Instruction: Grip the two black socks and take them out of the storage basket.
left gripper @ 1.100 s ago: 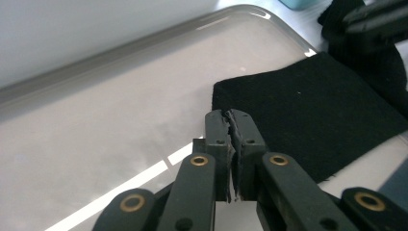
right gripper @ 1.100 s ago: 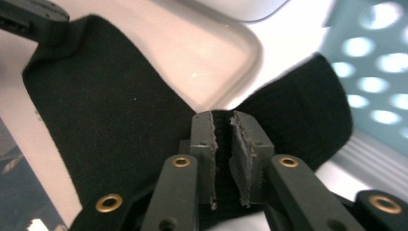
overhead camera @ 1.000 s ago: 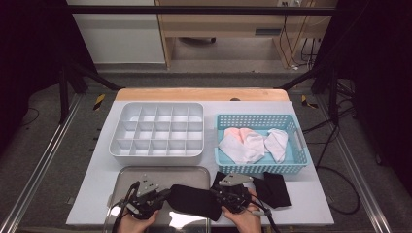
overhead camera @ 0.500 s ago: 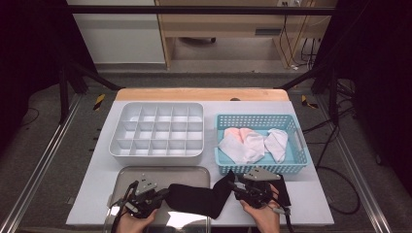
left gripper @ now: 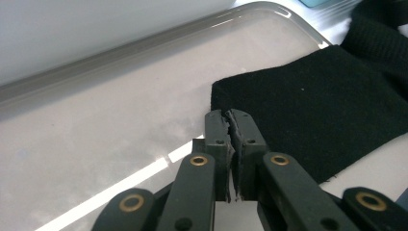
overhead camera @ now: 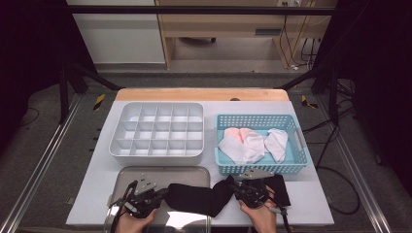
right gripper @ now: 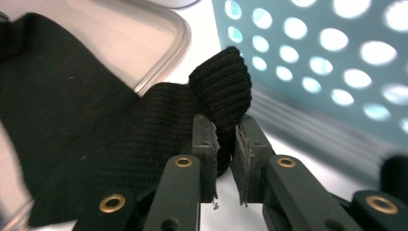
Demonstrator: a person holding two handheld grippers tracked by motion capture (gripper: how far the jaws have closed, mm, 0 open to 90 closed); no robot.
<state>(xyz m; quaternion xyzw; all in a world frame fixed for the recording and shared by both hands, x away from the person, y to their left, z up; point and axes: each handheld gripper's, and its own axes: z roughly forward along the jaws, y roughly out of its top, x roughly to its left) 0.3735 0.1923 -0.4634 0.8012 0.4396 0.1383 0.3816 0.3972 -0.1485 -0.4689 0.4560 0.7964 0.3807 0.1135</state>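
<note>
From the high view I see the black sock (overhead camera: 206, 196) stretched lengthwise between my left gripper (overhead camera: 163, 193) and right gripper (overhead camera: 232, 186), lying over the tray (overhead camera: 160, 172); in the left gripper view the jaws pinch its near corner; in the right gripper view the jaws have just been closing, clamped on the ribbed cuff (right gripper: 222, 86), basket (right gripper: 312, 62) just beyond.

White table (overhead camera: 97, 194) bears organizer (overhead camera: 158, 131), basket (overhead camera: 260, 167), tray (overhead camera: 160, 174).
</note>
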